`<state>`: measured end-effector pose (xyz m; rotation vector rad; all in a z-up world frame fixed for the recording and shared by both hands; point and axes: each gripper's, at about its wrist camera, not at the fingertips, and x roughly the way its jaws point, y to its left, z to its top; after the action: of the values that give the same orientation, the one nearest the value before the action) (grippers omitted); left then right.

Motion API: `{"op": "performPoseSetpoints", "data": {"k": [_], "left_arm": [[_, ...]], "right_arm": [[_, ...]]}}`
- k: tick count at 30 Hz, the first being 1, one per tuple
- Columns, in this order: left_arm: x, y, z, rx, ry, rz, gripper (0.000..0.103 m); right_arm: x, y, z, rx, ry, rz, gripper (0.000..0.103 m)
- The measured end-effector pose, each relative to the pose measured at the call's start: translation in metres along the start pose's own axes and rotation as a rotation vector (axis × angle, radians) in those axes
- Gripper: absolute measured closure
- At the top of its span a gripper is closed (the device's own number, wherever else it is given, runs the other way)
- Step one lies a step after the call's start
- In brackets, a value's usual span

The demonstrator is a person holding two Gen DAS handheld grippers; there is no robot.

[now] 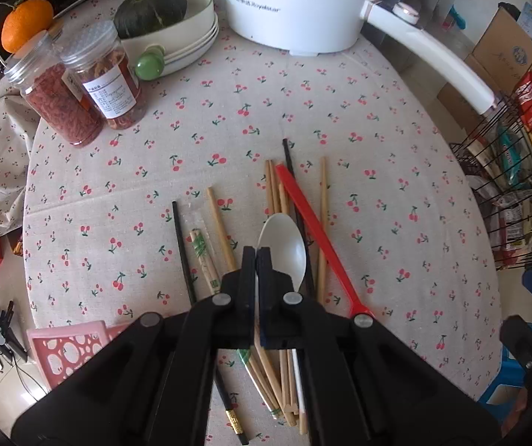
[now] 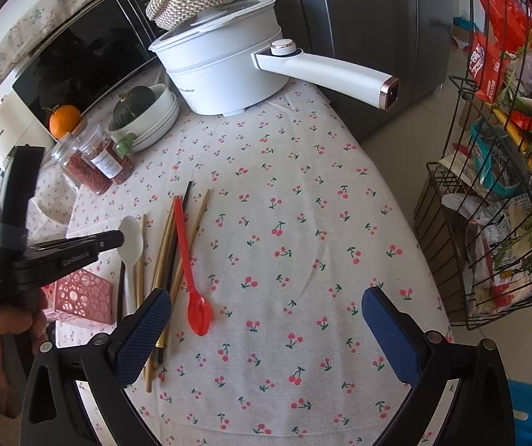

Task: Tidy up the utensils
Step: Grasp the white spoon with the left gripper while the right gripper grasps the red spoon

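Note:
A white spoon (image 1: 284, 245) lies among wooden chopsticks (image 1: 323, 200) and black chopsticks (image 1: 182, 249) on the cherry-print tablecloth. A red spoon (image 1: 314, 230) lies across the pile. My left gripper (image 1: 256, 251) has its jaws shut just over the white spoon's handle side; whether it grips anything is hidden. In the right wrist view the left gripper (image 2: 117, 239) hovers by the white spoon (image 2: 132, 241). My right gripper (image 2: 266, 316) is open and empty above the cloth, right of the red spoon (image 2: 191, 278). A pink perforated holder (image 2: 80, 297) stands at the table's left edge.
A white electric pot (image 2: 225, 70) with a long handle stands at the back. Two jars (image 1: 80, 85), stacked bowls with a green squash (image 1: 151, 9) and an orange (image 1: 26, 29) stand at the back left. A wire rack (image 2: 496, 186) of packets stands right of the table.

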<state>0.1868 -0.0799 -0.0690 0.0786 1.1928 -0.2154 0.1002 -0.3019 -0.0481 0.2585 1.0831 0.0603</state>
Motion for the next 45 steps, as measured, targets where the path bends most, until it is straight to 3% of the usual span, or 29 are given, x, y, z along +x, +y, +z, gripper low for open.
{"op": "performPoseSetpoints", "data": {"k": [5,7,9,12,15,20,22,31,34,36,45], "left_arm": [[-0.057,0.008,-0.022,0.023,-0.201,-0.056,0.102],[-0.076,0.011,-0.029,0.026,-0.278,-0.074,0.102],[-0.091,0.018,-0.042,0.017,-0.344,-0.095,0.102],[-0.103,0.031,-0.058,0.017,-0.418,-0.108,0.102],[-0.111,0.048,-0.074,0.005,-0.479,-0.119,0.102],[-0.120,0.064,-0.082,-0.045,-0.494,-0.163,0.102],[-0.122,0.068,-0.085,-0.049,-0.503,-0.160,0.102],[-0.125,0.073,-0.091,-0.044,-0.506,-0.181,0.102],[-0.126,0.074,-0.092,-0.045,-0.506,-0.178,0.102],[-0.126,0.076,-0.092,-0.045,-0.507,-0.173,0.102],[-0.129,0.080,-0.094,-0.056,-0.517,-0.164,0.102]], "right_arm": [[0.023,0.003,-0.005,0.039,0.087,0.077,0.002],[0.035,0.004,-0.009,0.068,0.144,0.143,0.012],[0.049,0.007,-0.013,0.099,0.197,0.186,0.032],[0.066,0.014,-0.021,0.122,0.248,0.218,0.052],[0.077,0.022,-0.028,0.128,0.275,0.227,0.065],[0.092,0.023,-0.034,0.200,0.285,0.245,0.071],[0.095,0.024,-0.034,0.210,0.263,0.212,0.071],[0.099,0.055,-0.036,-0.015,0.166,0.087,0.067],[0.099,0.056,-0.039,-0.037,0.143,0.063,0.075],[0.099,0.053,-0.040,-0.044,0.142,0.050,0.095],[0.079,0.036,-0.042,-0.006,0.133,0.111,0.100]]}}
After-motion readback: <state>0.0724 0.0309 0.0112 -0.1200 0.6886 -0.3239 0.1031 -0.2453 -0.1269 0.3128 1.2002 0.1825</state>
